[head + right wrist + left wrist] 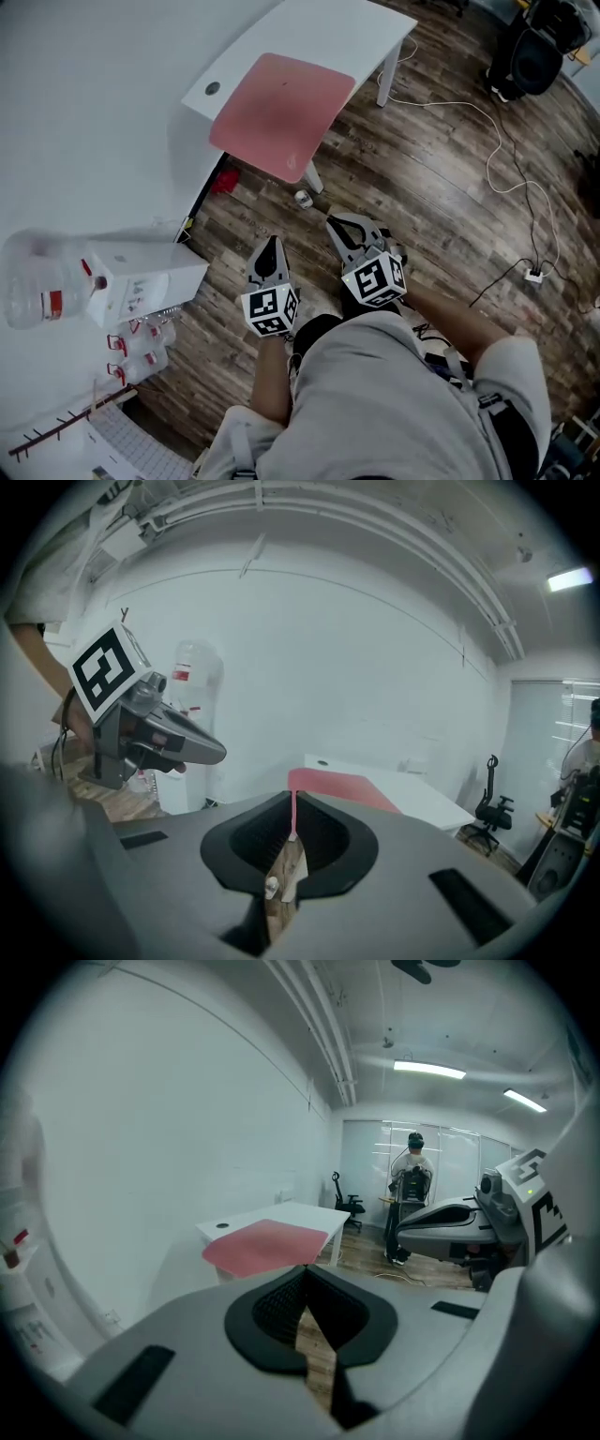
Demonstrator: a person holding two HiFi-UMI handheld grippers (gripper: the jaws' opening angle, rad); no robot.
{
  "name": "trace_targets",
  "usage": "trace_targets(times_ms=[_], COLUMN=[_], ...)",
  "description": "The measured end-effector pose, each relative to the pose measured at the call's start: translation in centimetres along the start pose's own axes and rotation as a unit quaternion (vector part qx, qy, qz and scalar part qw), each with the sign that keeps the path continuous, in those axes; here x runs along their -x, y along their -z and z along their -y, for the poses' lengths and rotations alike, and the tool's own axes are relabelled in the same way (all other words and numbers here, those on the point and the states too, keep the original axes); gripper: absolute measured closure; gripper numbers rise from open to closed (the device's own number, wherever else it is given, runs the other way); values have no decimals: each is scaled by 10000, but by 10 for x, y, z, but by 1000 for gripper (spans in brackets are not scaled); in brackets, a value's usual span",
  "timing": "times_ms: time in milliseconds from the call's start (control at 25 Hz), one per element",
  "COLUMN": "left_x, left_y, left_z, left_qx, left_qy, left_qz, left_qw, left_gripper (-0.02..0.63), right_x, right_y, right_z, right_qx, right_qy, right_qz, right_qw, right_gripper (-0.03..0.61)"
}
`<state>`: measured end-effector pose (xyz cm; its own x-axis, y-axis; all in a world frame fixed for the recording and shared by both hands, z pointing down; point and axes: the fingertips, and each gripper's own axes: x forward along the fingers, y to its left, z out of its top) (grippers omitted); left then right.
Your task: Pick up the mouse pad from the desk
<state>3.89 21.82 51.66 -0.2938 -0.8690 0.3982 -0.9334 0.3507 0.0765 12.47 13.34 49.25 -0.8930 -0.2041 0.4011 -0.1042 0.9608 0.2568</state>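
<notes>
The white surface [309, 28] bearing the flat pink mouse pad [281, 114] stands well apart from the left tool [270, 246] and right tool [336, 225], both pressed together and empty; arriving shut, they would likely shove the pad.

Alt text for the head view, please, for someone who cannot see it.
A pink mouse pad lies flat on a white desk that stands on a dark wood floor, seen from above. Nearer the camera, the left gripper and right gripper, both shut and empty, point toward the desk but hang short of it.
</notes>
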Motion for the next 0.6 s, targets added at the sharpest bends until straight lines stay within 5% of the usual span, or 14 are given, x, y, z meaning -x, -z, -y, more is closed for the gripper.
trace_targets(times_ms=[400, 600], left_x=[-65, -107], left_y=[14, 20], left_z=[-46, -76], left_qx=[-525, -1666], left_qy=[362, 872], left_qz=[-455, -579], left_qw=[9969, 9805], left_gripper=[603, 603], right_x=[-64, -105], right_y=[29, 41], right_z=[12, 13], right_qx=[-107, -84], right_qy=[193, 578], right_qz=[-628, -1027], right_qw=[9978, 9930], right_gripper=[535, 535])
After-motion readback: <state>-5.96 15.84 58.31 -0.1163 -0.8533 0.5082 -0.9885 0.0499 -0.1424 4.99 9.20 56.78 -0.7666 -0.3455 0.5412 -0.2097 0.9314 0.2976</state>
